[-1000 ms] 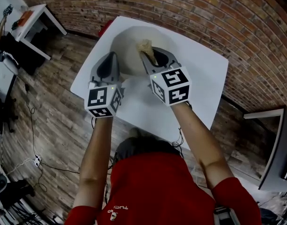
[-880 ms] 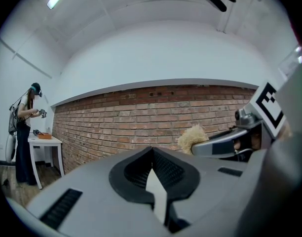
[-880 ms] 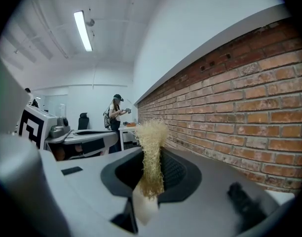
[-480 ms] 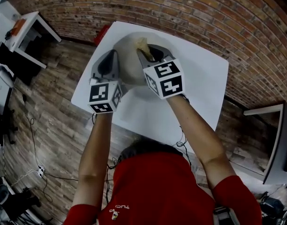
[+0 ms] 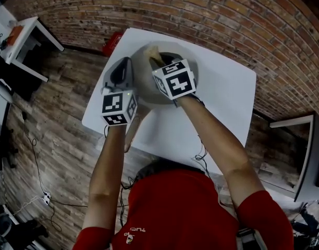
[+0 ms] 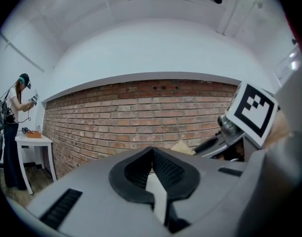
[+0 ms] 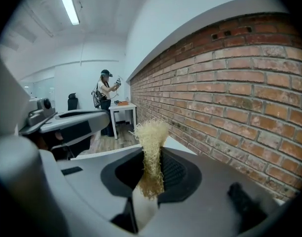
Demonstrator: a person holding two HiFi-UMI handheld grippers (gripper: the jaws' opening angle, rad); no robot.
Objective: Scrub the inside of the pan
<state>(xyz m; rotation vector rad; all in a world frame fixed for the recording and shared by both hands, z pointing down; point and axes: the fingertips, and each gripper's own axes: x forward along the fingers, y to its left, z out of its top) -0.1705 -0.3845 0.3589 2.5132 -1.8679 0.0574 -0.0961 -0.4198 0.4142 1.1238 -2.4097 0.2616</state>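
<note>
The pale pan (image 5: 147,91) sits at the far side of the white table (image 5: 222,90), and its tan handle (image 5: 131,130) points back toward me. Over the bowl, my right gripper (image 5: 158,59) is shut on a straw-coloured fibrous scrubber (image 5: 155,51), which sticks out past the jaw tips (image 7: 152,142). My left gripper (image 5: 125,61) is at the pan's left rim. Its jaws meet at the tips (image 6: 152,152) and nothing shows between them. The right gripper's marker cube (image 6: 252,112) and the scrubber (image 6: 183,146) appear in the left gripper view. Most of the pan's inside is hidden by the grippers.
A brick wall (image 5: 211,14) runs close behind the table. A red object (image 5: 111,42) lies on the wooden floor by the table's far left corner. A small white side table (image 5: 24,40) stands to the left, with a person (image 7: 105,95) beside it.
My right gripper has moved left and further over the pan with the scrubber. The left gripper stays at the pan's left rim. The pan handle has come into view.
</note>
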